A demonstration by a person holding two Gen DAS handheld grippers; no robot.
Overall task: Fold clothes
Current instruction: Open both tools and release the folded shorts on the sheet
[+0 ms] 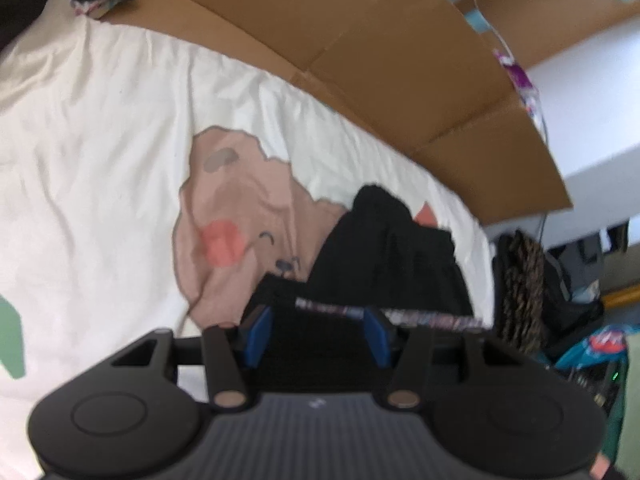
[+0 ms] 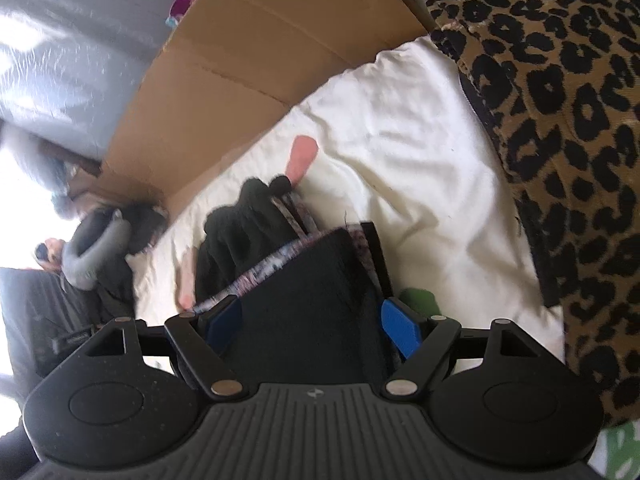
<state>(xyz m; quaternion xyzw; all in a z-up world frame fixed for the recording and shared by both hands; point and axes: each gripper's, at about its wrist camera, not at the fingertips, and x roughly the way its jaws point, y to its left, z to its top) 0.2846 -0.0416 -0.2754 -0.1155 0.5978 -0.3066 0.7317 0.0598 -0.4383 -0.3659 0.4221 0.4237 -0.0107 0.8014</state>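
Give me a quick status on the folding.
Left gripper and right gripper: black garment between the fingers, grip unclear. Garment bunched on white bedsheet. Cardboard beside it, nothing blocking.

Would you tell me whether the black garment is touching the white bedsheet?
Touching: the left wrist view shows the black garment lying heaped directly on the white bedsheet.

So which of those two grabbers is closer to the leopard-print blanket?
Right. The right gripper sits close beside the leopard-print blanket, which fills its view's right side; the left gripper sees it farther off, beyond the black garment.
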